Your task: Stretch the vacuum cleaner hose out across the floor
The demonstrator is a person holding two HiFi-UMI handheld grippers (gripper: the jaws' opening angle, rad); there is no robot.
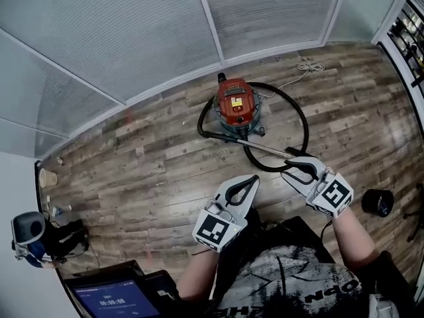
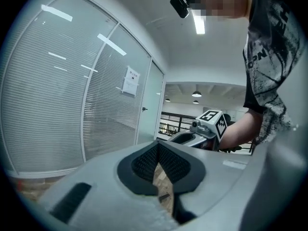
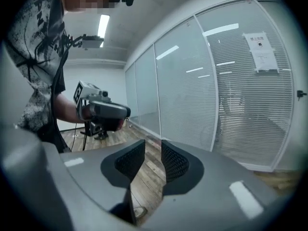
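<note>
In the head view a red vacuum cleaner (image 1: 235,103) stands on the wood floor by the glass wall. Its black hose (image 1: 304,120) loops round to the right and back, joining a metal wand (image 1: 264,148). My right gripper (image 1: 290,171) hovers just in front of the wand's near end with its jaws apart; the right gripper view shows only floor between its pads (image 3: 174,159). My left gripper (image 1: 254,179) is shut and empty, pointing at the floor short of the hose loop. Each gripper view shows the other gripper: the right gripper (image 2: 208,127), the left gripper (image 3: 103,110).
A glass partition with blinds (image 1: 132,32) runs behind the vacuum. A pale power cord (image 1: 309,65) lies at the back right. A black round object (image 1: 377,202) sits on the floor at right. A screen (image 1: 109,298) and a blue-grey device (image 1: 28,233) are at the lower left.
</note>
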